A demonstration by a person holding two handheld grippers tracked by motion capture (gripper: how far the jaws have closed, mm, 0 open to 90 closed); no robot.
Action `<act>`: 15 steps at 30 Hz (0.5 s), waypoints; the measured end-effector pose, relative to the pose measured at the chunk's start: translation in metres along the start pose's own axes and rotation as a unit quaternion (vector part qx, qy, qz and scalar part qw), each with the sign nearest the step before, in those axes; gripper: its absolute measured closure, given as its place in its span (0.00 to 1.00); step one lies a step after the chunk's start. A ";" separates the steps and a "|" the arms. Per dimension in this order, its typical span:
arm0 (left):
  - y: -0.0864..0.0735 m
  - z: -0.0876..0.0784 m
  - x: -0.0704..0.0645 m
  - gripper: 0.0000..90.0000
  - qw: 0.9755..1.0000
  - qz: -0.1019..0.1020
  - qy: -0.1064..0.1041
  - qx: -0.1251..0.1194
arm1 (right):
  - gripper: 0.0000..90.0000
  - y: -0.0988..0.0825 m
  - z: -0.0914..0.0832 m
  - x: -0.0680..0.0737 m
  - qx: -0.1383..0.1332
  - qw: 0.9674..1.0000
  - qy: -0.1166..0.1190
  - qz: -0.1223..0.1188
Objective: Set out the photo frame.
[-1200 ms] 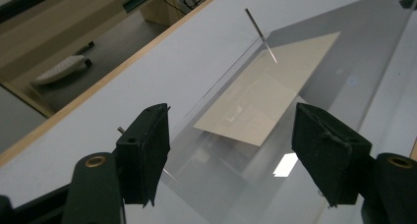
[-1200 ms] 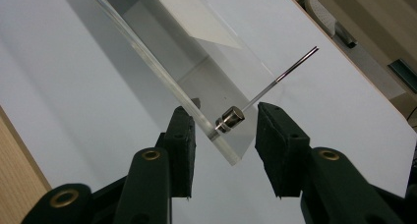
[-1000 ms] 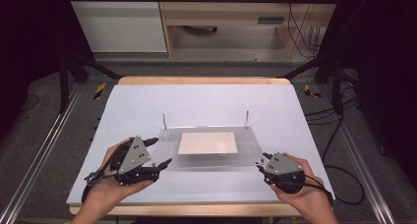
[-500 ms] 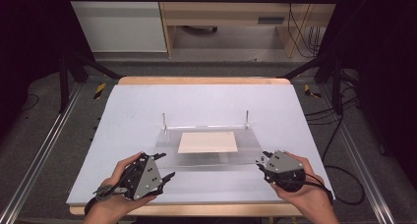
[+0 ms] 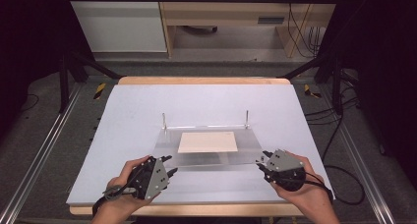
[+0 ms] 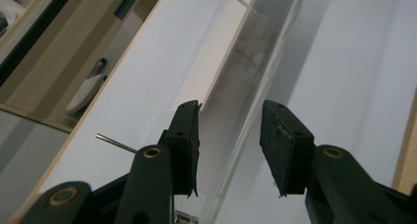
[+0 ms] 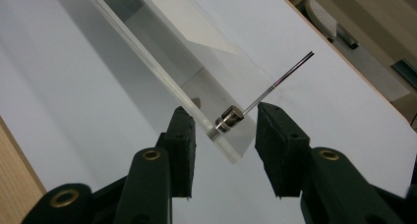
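High view shows your left gripper (image 5: pixel 169 166) and right gripper (image 5: pixel 260 163) flanking the clear acrylic plate (image 5: pixel 206 157) mid-table; jaws spread, the left's just closing around its corner, ready to lift evenly.

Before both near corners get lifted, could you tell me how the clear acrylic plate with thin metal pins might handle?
The clear acrylic plate looks flat with straight edges, so probably stiff. Its glossy faces may slip between the left gripper pads. The thin metal pins stand upright and could snag or bend.
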State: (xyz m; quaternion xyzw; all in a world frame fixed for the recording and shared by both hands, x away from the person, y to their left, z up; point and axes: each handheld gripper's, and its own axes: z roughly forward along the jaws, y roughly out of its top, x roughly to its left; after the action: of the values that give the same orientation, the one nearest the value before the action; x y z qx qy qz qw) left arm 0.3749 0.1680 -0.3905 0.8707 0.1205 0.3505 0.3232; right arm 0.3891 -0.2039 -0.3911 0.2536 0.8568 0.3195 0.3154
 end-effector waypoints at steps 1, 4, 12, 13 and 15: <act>0.000 0.001 0.000 0.65 1.000 -0.004 0.002 -0.002 | 0.67 0.000 0.000 0.000 0.000 1.000 0.000 0.001; -0.001 0.003 -0.002 0.67 1.000 -0.001 0.001 0.001 | 0.67 0.000 0.000 -0.001 -0.004 1.000 0.001 0.006; 0.002 0.004 0.000 0.77 1.000 0.001 0.012 0.006 | 0.67 0.001 0.000 -0.002 -0.008 1.000 0.000 0.007; 0.002 0.003 0.001 0.78 1.000 0.003 0.016 0.007 | 0.67 0.001 0.000 -0.002 -0.011 1.000 0.000 0.007; 0.003 0.003 0.001 0.78 1.000 0.004 0.018 0.008 | 0.66 0.001 0.000 -0.004 -0.017 1.000 0.003 0.009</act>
State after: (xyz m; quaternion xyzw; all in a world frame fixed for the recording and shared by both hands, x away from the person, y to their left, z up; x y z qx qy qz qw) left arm 0.3778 0.1650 -0.3893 0.8670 0.1253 0.3670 0.3128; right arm 0.3916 -0.2056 -0.3893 0.2548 0.8499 0.3373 0.3146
